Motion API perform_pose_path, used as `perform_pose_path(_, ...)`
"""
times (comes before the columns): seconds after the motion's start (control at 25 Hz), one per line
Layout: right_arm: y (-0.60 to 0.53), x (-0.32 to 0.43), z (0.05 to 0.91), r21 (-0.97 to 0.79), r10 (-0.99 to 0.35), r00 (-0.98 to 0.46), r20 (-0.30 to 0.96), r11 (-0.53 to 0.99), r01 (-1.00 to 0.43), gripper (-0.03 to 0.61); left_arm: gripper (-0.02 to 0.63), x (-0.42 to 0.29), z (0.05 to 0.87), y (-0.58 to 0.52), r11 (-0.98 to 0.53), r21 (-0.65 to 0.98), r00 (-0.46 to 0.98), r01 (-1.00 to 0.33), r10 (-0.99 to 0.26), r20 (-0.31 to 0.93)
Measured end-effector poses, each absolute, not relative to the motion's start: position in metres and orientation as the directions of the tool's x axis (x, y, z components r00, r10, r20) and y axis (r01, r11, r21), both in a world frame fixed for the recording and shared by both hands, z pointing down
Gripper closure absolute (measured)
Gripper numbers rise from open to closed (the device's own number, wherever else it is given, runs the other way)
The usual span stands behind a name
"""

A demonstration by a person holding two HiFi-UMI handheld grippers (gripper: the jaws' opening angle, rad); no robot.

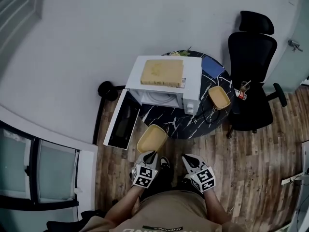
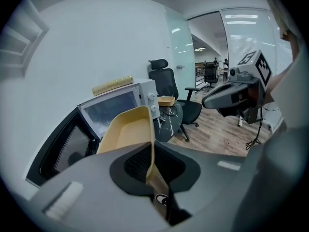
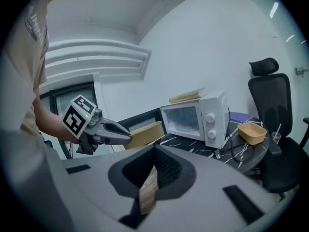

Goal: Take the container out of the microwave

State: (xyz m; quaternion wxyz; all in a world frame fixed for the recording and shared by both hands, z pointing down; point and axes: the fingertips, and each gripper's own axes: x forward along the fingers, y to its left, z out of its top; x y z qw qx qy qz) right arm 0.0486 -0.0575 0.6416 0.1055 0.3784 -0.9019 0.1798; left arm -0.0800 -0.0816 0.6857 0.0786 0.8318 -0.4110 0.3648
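A white microwave [image 1: 191, 79] stands on a round black marble table [image 1: 179, 123] with its door [image 1: 120, 121] swung open to the left. Its cavity [image 1: 162, 98] shows only the turntable. My left gripper [image 1: 149, 155] is shut on the rim of an empty yellow container [image 1: 151, 138], held tilted out in front of the open door, over the table's near edge. The left gripper view shows the container [image 2: 126, 130] clamped by one side wall in the left gripper [image 2: 152, 167]. My right gripper [image 1: 189, 159] hangs beside it, shut and holding nothing, above the wood floor.
A second yellow container [image 1: 218, 97] sits on the table right of the microwave, beside a black cable. A tan board [image 1: 162, 72] lies on top of the microwave. A black office chair [image 1: 251, 71] stands at the right. A white wall lies behind.
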Motion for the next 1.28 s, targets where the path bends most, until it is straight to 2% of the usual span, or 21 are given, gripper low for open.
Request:
perform_pose_path(0.4,-0.044,0.019,0.624,-0.197,-0.625,-0.716,0.312,0.694,-0.692,0.572,0.589,-0.080,0.679,-0.044,-0.659,-0.117,0.450,-0.743,-0.622,0.641)
perform_pose_path(0.72,-0.031,-0.011,0.598,-0.097,-0.610,-0.725,0.319,0.740,-0.665,0.572,0.591,-0.080,0.668,-0.031,-0.726,-0.182,0.505,-0.663,-0.613,0.608)
perform_pose_path(0.96,-0.021,-0.023,0.593,-0.111,-0.647,-0.689,0.326,0.697,-0.708,0.572,0.591,-0.081,0.664,-0.026,-0.747,-0.135,0.557,-0.652,-0.591,0.583)
perform_pose_path(1.12,-0.030,-0.025,0.576,-0.066,-0.713,-0.641,0.285,0.652,-0.755,0.572,0.589,-0.085,0.644,-0.041,-0.746,-0.149,0.577,-0.649,-0.610,0.542)
perform_pose_path(1.28,-0.030,-0.029,0.565,-0.060,-0.724,-0.634,0.270,0.645,-0.762,0.572,0.591,-0.086,0.622,-0.047,-0.747,-0.160,0.594,-0.645,-0.622,0.510)
